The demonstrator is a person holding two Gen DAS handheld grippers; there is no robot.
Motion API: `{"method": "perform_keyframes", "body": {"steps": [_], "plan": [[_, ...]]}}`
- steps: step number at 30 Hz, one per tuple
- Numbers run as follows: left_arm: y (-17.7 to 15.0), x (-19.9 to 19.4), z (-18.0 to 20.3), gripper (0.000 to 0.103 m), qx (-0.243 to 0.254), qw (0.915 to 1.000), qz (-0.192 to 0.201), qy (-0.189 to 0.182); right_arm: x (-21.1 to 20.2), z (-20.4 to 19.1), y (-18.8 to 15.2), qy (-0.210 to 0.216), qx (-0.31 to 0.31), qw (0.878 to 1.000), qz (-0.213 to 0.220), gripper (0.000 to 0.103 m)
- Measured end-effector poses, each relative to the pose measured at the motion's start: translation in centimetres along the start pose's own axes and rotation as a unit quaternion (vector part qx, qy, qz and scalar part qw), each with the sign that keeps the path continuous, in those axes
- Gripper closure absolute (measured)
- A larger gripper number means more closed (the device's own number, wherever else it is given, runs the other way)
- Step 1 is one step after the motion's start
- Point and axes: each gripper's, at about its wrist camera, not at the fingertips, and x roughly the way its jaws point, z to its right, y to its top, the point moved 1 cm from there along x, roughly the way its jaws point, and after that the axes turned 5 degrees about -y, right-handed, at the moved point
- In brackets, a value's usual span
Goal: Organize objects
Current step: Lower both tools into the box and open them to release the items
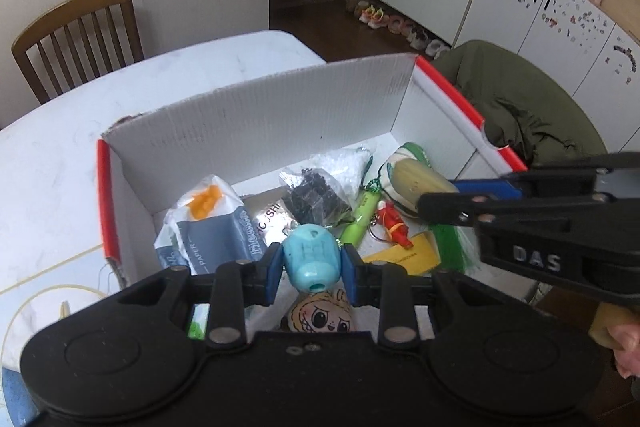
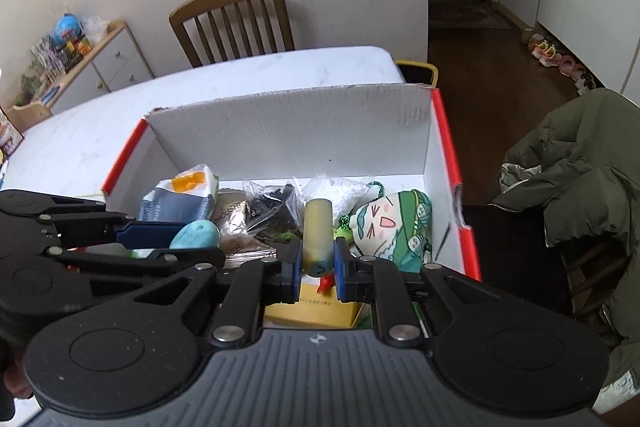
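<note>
We find the left gripper (image 1: pixel 311 263) with fingers narrowed on a smooth turquoise egg-shaped toy (image 1: pixel 311 255), held above the white corrugated box (image 1: pixel 256 123) on the table (image 1: pixel 60 155). The right gripper (image 2: pixel 317 261) clamps a tan wooden cylinder (image 2: pixel 317 235) over the same box's clutter.

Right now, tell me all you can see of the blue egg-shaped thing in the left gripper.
The blue egg-shaped toy is light turquoise, smooth and plastic-looking, with faint moulded marks on top and a small round hole in the end facing the camera. The left gripper is shut on it, blue pads pressing its two sides. It hangs above the contents of the white cardboard box, just over a cartoon-face item; no contact with anything else shows. The right wrist view shows it side-on.
</note>
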Motion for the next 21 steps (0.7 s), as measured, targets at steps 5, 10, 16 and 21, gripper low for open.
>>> {"method": "perform_keyframes", "body": {"steps": [5, 10, 16, 21], "plan": [[0.2, 1.4, -0.1, 0.074, 0.001, 0.9998, -0.021, 0.006, 2.3, -0.1, 0.9, -0.009, -0.008, 1.0, -0.017, 0.088], [0.6, 2.3, 0.1, 0.074, 0.006, 0.9993, -0.036, 0.004, 3.8, -0.7, 1.4, -0.016, -0.03, 0.999, -0.029, 0.088], [0.6, 3.5, 0.0, 0.074, 0.0, 0.9983, -0.058, -0.003, 4.8, -1.1, 1.4, -0.013, -0.039, 0.998, -0.042, 0.088], [0.4, 4.5, -0.7, 0.074, -0.016, 0.9967, -0.08, -0.005, 5.1, -1.4, 1.6, -0.005, -0.045, 0.998, -0.05, 0.088]]}}
